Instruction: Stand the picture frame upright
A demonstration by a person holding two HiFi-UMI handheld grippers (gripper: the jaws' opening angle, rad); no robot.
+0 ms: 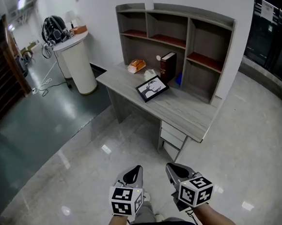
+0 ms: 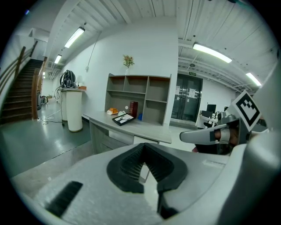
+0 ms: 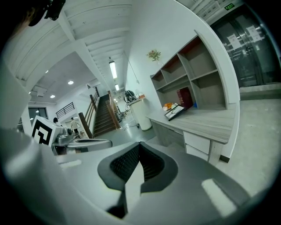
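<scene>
- Desk (image 1: 189, 113) with shelves stands far ahead
- Picture frame (image 1: 151, 88) lies flat on the desk, just near of a dark book (image 1: 168, 66)
- Left gripper (image 1: 132, 174) near, fingers pressed together, empty
- Right gripper (image 1: 174, 171) beside it, fingers likewise together, empty

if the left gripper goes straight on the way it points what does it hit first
The left gripper, shut and empty, points slightly down over the floor toward the desk. Nothing is close. Probably the floor or the desk's front comes first, though depth is unclear.
</scene>
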